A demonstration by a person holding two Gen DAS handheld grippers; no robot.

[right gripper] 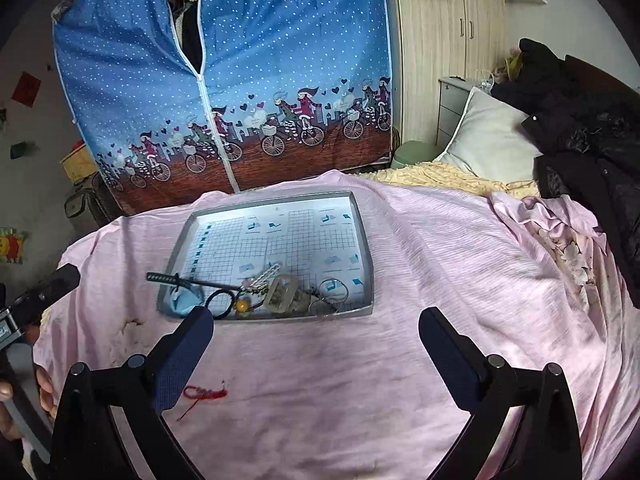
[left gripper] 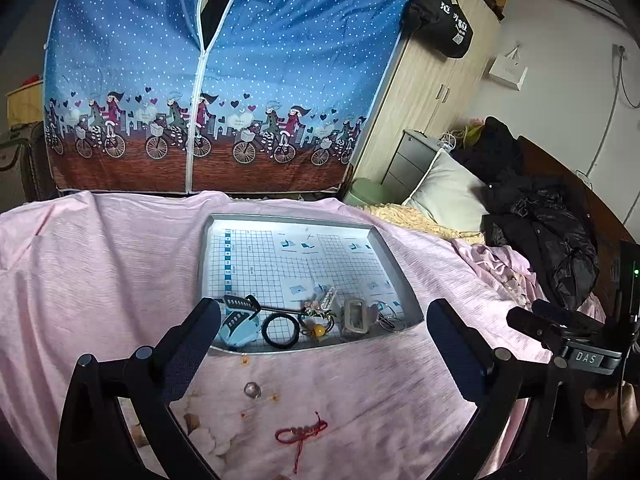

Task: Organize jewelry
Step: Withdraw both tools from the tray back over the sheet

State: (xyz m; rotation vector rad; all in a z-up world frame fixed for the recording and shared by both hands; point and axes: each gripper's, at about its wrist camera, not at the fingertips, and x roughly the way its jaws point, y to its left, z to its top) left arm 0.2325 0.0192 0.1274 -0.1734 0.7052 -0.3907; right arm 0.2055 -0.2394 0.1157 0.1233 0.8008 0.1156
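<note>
Both tongs spread wide and empty above the pink sheet.

The left gripper [left gripper: 324,344] hangs over the red string bracelet [left gripper: 301,434] and a clear bead [left gripper: 252,390]; the right gripper [right gripper: 316,340] is beside. Most jewelry already lies in the gray tray [left gripper: 394,264], along its near edge; these two seem left.

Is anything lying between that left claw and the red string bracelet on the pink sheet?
Nothing visible. The left claw hangs open above the pink sheet, and the red string bracelet lies in plain view on it. The small clear bead sits apart, nearer the tray.
</note>
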